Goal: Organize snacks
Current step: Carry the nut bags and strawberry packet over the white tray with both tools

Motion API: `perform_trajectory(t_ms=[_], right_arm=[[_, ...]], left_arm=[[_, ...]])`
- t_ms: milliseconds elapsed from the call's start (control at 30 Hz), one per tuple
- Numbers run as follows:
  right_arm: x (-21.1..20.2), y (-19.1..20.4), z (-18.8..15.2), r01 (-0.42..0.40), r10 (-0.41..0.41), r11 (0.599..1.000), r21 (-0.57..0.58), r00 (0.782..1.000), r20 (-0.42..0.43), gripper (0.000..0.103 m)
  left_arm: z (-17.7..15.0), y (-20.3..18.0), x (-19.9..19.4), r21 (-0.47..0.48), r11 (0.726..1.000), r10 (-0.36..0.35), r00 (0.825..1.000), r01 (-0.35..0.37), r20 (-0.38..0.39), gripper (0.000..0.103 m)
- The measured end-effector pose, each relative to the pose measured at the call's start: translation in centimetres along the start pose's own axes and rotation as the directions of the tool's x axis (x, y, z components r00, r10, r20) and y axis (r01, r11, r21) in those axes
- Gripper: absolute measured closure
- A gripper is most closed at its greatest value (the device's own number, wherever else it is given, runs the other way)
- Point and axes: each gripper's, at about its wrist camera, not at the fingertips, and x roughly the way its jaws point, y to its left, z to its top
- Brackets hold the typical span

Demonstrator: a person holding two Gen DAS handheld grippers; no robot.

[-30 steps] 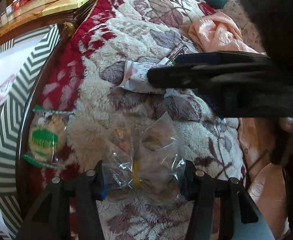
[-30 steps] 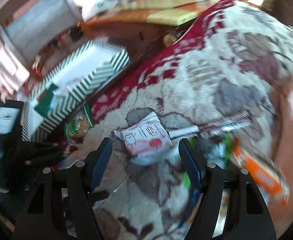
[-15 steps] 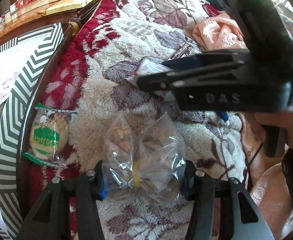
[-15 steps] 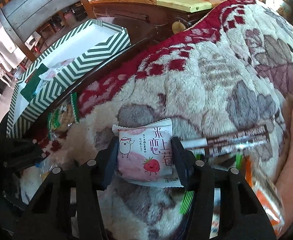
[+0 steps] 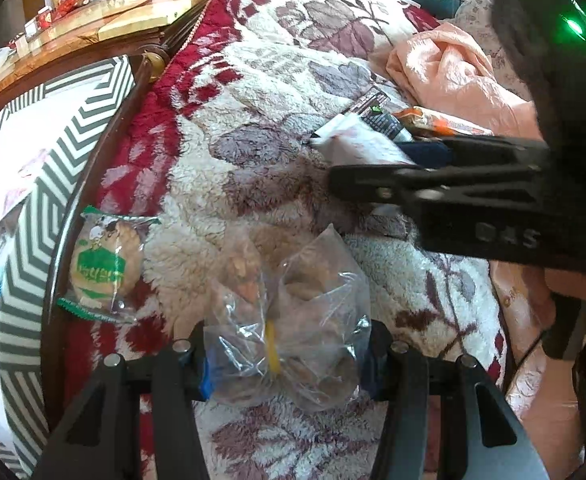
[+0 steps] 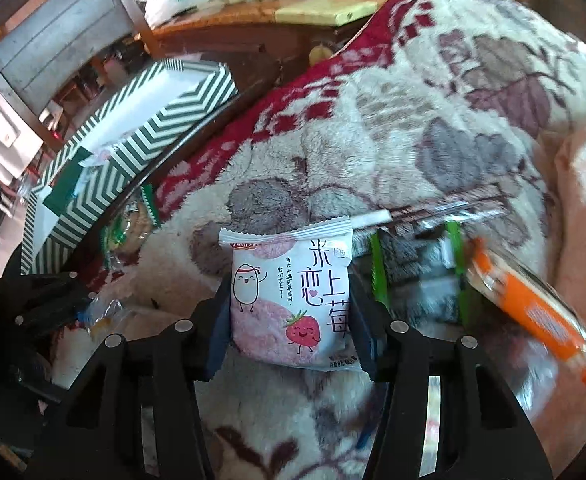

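My left gripper (image 5: 289, 360) is shut on a clear plastic bag of snacks (image 5: 293, 320) with a yellow tie, low over the fleece blanket (image 5: 261, 80). My right gripper (image 6: 291, 316) is shut on a pink and white strawberry snack packet (image 6: 293, 296), its pads pressing both side edges. The same right gripper crosses the left wrist view from the right, with the white packet (image 5: 357, 144) at its tip. A green-labelled biscuit pack (image 5: 101, 268) lies at the blanket's left edge. The green and white chevron box (image 6: 141, 128) stands open to the left.
Behind the packet lie dark stick packs (image 6: 445, 212), a green-edged wrapper (image 6: 417, 268) and an orange packet (image 6: 533, 308). A peach cloth (image 5: 453, 68) is bunched at the right. A wooden table (image 5: 105, 28) and a chair (image 6: 53, 40) stand beyond the blanket.
My right gripper's jaws have come in from wide apart onto the strawberry packet and now grip it. The left gripper has kept its hold on the clear bag.
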Motion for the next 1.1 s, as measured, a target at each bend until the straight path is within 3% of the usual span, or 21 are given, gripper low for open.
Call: perform_trajectory(t_ms=[333,700,1100], right_arm=[[-5.2,0.6,-3.0,0.007,-0.017,0.996,0.094,0.993,0.115,0.052],[-5.8,4.3,-1.5,-0.016,0.011,0.999,0.037,0.991,0.134,0.052],[-3.4,8.9,0.4,-0.058,0.061,0.997,-0.046,0.995,0.077,0.052]], left_arm=[[-0.1,0.3,-4.3,-0.008,0.998,0.07,0.992,-0.069,0.109,0.049],[-0.7,5.8,-8.3,-0.13,0.976,0.194,0.967,-0.174,0.166,0.049],[-2.1,11.0,-10.1,-0.252,0.94,0.276,0.946,-0.229,0.169,0.049]])
